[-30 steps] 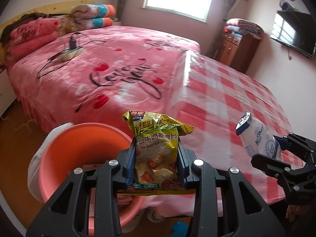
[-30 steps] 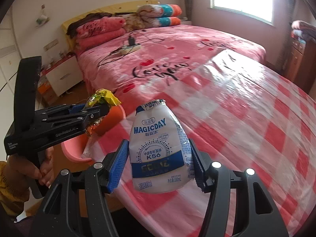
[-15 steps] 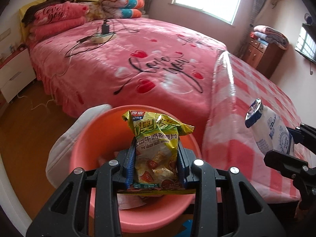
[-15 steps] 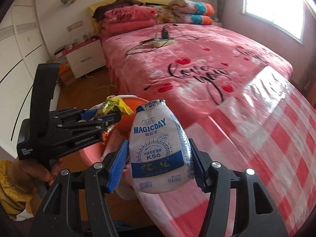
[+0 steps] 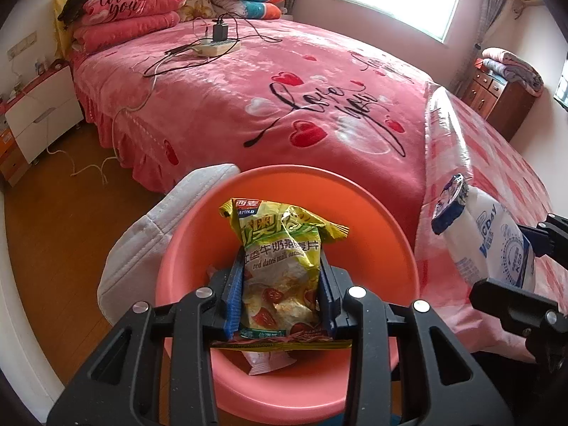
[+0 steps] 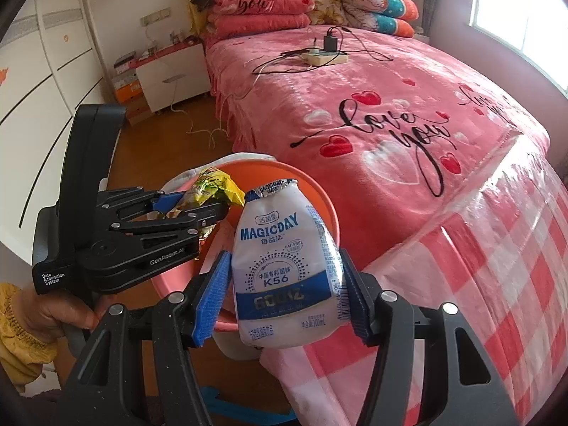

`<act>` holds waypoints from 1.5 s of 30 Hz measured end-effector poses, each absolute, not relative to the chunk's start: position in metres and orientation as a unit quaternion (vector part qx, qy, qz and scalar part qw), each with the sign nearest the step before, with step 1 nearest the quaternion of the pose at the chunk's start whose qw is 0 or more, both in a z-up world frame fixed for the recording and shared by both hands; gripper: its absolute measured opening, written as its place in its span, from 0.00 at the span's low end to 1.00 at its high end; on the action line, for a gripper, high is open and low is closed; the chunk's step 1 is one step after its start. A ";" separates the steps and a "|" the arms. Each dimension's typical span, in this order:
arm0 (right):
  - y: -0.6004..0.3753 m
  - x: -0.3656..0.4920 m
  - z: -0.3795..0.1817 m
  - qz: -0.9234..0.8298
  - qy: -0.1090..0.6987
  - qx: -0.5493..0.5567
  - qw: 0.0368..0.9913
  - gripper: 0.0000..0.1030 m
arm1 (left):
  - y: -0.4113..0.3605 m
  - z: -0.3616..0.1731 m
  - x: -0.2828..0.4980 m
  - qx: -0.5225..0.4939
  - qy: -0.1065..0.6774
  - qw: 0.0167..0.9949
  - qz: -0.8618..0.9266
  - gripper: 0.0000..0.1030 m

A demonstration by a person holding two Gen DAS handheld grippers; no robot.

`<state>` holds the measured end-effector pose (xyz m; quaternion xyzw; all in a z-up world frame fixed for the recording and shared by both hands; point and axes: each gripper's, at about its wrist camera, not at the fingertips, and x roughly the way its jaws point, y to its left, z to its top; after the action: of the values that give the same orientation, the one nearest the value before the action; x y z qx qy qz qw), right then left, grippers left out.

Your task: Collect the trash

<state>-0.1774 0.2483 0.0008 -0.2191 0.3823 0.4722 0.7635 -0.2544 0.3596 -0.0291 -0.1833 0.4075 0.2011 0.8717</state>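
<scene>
Big pink bed (image 5: pixel 284 106) fills the top half of both views, a red-checked cover (image 6: pixel 514 284) over its foot end. Right below that, the orange bin (image 5: pixel 372 220) with a white bag liner (image 5: pixel 149 241) hanging off its rim at about 9 o'clock.

The left gripper (image 5: pixel 280 301) is clamped on a yellow-green oatmeal snack bag (image 5: pixel 280 259), blue pads pressing both sides, and it sits dead centre over the bin opening. Some white wrapper (image 5: pixel 266 358) lies in the bin at 6 o'clock, under the bag.

Off at 3 o'clock from the snack bag is the right gripper (image 6: pixel 280 298), squeezing a white MAGICDAY drink pouch (image 6: pixel 284 269) between its pads, cap end up. In the right wrist view the pouch hangs over the bin's rim, with the left gripper at about 9 o'clock from it.

A hand (image 6: pixel 53 312) in a yellow sleeve (image 6: pixel 17 333) grips the left handle.
</scene>
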 end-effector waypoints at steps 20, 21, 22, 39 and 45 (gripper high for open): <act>0.274 -0.172 -0.023 0.474 0.397 -0.245 0.746 0.58 | 0.370 -0.045 -0.254 -0.185 0.421 0.861 0.216 0.36; 0.275 -0.172 -0.024 0.475 0.397 -0.246 0.746 0.58 | 0.370 -0.045 -0.254 -0.185 0.422 0.861 0.216 0.36; 0.276 -0.173 -0.024 0.475 0.397 -0.247 0.746 0.58 | 0.370 -0.046 -0.253 -0.185 0.424 0.860 0.216 0.36; 0.258 -0.154 -0.018 0.445 0.413 -0.208 0.767 0.85 | 0.377 -0.052 -0.250 -0.181 0.445 0.842 0.245 0.78; 0.246 -0.151 -0.010 0.438 0.407 -0.195 0.778 0.85 | 0.376 -0.049 -0.250 -0.182 0.446 0.841 0.247 0.81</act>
<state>-0.1509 0.2462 -0.0098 -0.1945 0.4073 0.4378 0.7775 -0.2500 0.3764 -0.0494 -0.1815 0.4457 0.2470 0.8411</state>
